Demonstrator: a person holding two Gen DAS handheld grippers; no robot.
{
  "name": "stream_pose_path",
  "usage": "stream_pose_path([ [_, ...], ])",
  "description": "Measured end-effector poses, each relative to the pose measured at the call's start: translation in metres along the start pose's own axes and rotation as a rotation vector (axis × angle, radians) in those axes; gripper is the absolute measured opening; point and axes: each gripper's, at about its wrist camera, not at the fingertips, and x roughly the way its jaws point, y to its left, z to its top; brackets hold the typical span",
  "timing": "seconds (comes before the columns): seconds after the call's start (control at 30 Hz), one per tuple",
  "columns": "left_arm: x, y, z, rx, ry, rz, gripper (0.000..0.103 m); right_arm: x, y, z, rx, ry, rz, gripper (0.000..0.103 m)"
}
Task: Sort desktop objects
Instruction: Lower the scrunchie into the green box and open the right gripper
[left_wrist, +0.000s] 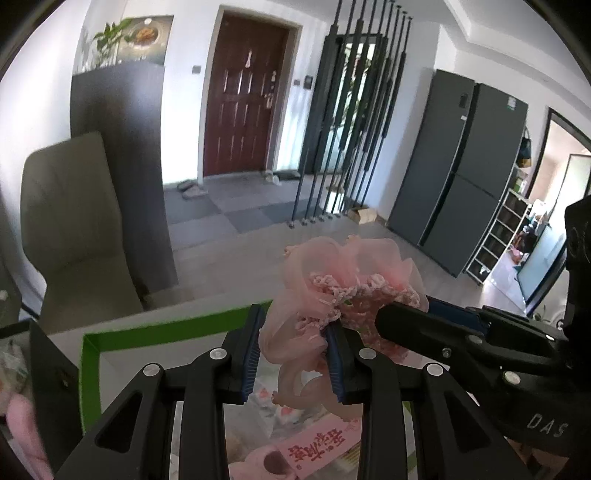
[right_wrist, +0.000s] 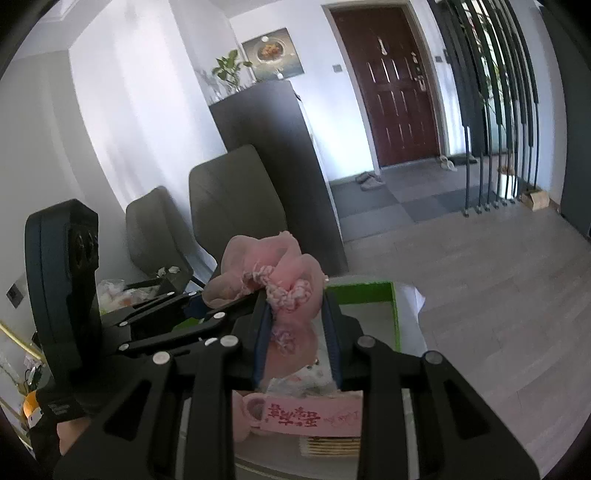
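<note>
i hold both grippers, left (left_wrist: 293, 354) and right (right_wrist: 295, 332), clamped on the pink scrunchie (left_wrist: 347, 291) above the green box (left_wrist: 92, 354), presumably to drop it in.

Both grippers crowd one pink bundle above the green-rimmed box

The left gripper (left_wrist: 293, 354) and right gripper (right_wrist: 297, 332) clamp the same pink scrunchie (left_wrist: 343, 291), their arms almost touching, so no gap lies between them. Below, the green-rimmed box (left_wrist: 90, 354) already holds a pink card (left_wrist: 314, 448) and wrapped packets (left_wrist: 284, 410). A black box (left_wrist: 48, 354) stands close on its left; grey chairs (right_wrist: 232, 199) rise behind.
</note>
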Motion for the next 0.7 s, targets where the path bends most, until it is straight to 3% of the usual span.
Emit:
stream_pose_path([
  [0.27,0.021,0.005,-0.004,-0.034,0.067,0.014,0.032,0.021,-0.009,-0.005,0.009,0.06,-0.046,0.029],
  [0.57,0.034,0.002,-0.005,-0.055,0.117,0.054,0.032,0.031,-0.013,-0.01,-0.021,0.084,-0.161,0.028],
  [0.7,0.035,0.003,-0.006,-0.077,0.146,0.022,0.032,0.031,-0.015,-0.009,-0.021,0.074,-0.186,0.028],
])
